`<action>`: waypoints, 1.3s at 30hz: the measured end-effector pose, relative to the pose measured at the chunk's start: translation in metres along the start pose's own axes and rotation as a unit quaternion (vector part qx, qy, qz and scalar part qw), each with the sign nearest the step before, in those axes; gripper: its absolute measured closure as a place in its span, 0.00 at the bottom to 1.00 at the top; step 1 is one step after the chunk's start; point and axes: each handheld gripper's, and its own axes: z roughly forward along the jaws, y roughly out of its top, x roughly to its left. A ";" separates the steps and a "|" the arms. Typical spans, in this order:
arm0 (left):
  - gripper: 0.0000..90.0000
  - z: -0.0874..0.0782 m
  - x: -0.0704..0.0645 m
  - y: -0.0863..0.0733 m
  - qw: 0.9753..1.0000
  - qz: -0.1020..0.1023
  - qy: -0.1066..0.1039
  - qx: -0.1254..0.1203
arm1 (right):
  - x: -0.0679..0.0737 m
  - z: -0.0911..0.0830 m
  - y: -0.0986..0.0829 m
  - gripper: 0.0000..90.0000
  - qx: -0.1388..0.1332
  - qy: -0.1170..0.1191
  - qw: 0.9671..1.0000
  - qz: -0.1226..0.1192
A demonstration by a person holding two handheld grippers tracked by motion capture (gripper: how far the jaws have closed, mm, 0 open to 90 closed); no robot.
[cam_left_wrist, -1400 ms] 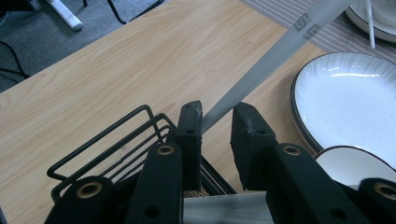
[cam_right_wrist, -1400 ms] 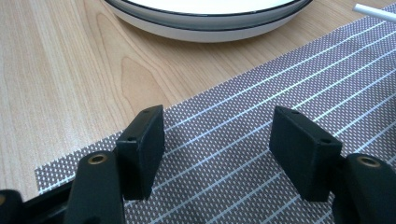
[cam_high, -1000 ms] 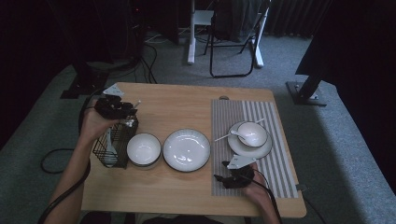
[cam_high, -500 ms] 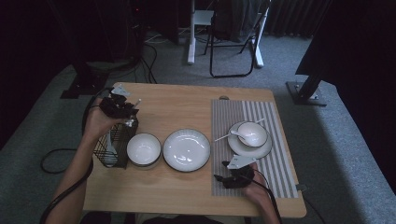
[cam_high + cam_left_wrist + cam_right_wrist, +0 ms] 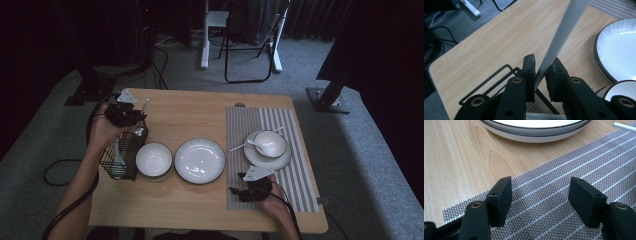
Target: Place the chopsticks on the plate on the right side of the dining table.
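- My left gripper [image 5: 541, 68] is clamped on a flat grey utensil handle [image 5: 560, 37], held above the black wire basket [image 5: 121, 155] at the worktop's [image 5: 200, 112] left edge.
- My right gripper [image 5: 540, 200] rests wide open on the striped placemat [image 5: 564, 182], holding nothing, near the large plate [image 5: 199, 160].

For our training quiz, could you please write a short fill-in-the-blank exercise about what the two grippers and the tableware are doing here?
1. The left gripper is shut on a flat silver ____.
2. It holds that piece above the black wire ____.
3. The right gripper, jaws apart, rests over the striped ____.
4. On the saucer, the small bowl holds a white ____.

Missing words: utensil handle; basket; placemat; spoon
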 end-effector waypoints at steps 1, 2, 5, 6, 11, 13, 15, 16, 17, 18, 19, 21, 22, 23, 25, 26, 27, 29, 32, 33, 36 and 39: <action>0.90 -0.001 0.000 0.000 1.000 0.002 0.004 -0.004 | 0.000 0.000 0.000 0.39 0.000 0.000 1.000 0.000; 0.90 -0.001 0.000 0.000 1.000 0.002 0.004 -0.004 | 0.000 0.000 0.000 0.39 0.000 0.000 1.000 0.000; 0.93 -0.004 0.001 0.001 1.000 0.000 0.010 -0.013 | 0.000 0.000 0.000 0.39 0.000 0.000 1.000 0.000; 0.94 -0.005 0.001 0.001 1.000 -0.001 0.010 -0.016 | 0.000 0.000 0.000 0.39 0.000 0.000 1.000 0.000; 0.94 -0.010 0.001 0.002 0.999 0.002 0.016 -0.028 | 0.000 0.000 0.000 0.39 0.000 0.000 1.000 0.000; 0.94 -0.010 0.001 0.002 0.999 0.002 0.016 -0.028 | 0.000 0.000 0.000 0.39 0.000 0.000 1.000 0.000; 0.94 -0.014 0.001 0.004 0.999 -0.002 0.013 -0.045 | 0.000 0.000 0.000 0.39 0.000 0.000 1.000 0.000; 0.94 -0.016 0.001 0.004 0.999 -0.001 0.012 -0.050 | 0.000 0.000 0.000 0.39 0.000 0.000 1.000 0.001; 0.94 -0.017 0.001 0.005 0.998 -0.004 0.011 -0.056 | 0.000 0.000 0.000 0.39 0.000 0.000 1.000 0.001; 0.94 -0.019 0.002 0.005 0.998 -0.004 0.007 -0.065 | 0.000 0.000 0.000 0.39 0.000 0.000 1.000 0.001; 0.94 -0.019 0.002 0.005 0.998 -0.004 0.007 -0.065 | 0.000 0.000 0.000 0.39 0.000 0.000 1.000 0.001; 0.94 -0.023 0.002 0.006 0.996 -0.009 -0.001 -0.092 | 0.000 0.000 0.000 0.39 0.000 0.000 1.000 0.001; 0.94 -0.024 0.002 0.006 0.995 -0.010 0.001 -0.099 | 0.000 0.000 0.000 0.39 0.000 0.000 1.000 0.001; 0.94 -0.026 0.002 0.006 0.994 -0.013 0.001 -0.108 | 0.000 0.000 0.000 0.39 0.000 0.000 1.000 0.001; 0.94 -0.028 0.003 0.007 0.992 -0.018 0.000 -0.126 | 0.000 0.000 0.000 0.39 0.000 0.000 1.000 0.001; 0.94 -0.029 0.003 0.007 0.991 -0.021 0.000 -0.134 | 0.000 0.000 0.000 0.39 0.000 0.000 1.000 0.000; 0.94 -0.030 0.004 0.006 0.989 -0.024 -0.001 -0.143 | 0.000 0.000 0.000 0.39 0.000 0.000 1.000 0.001; 0.94 -0.032 0.006 0.006 0.985 -0.034 -0.011 -0.167 | 0.000 0.000 0.000 0.39 0.000 0.000 1.000 0.001; 0.94 -0.033 0.008 0.006 0.982 -0.043 -0.018 -0.182 | 0.000 0.000 0.000 0.39 0.000 0.000 1.000 0.001; 0.94 -0.033 0.008 0.006 0.982 -0.043 -0.018 -0.185 | 0.000 0.000 0.000 0.39 0.000 0.000 1.000 0.001; 0.94 -0.035 0.007 0.008 0.981 -0.040 -0.014 -0.191 | 0.000 0.000 0.000 0.39 0.000 0.000 1.000 0.001; 0.94 -0.041 0.005 0.014 0.980 -0.029 -0.007 -0.195 | 0.000 0.000 0.000 0.39 0.000 0.000 1.000 0.001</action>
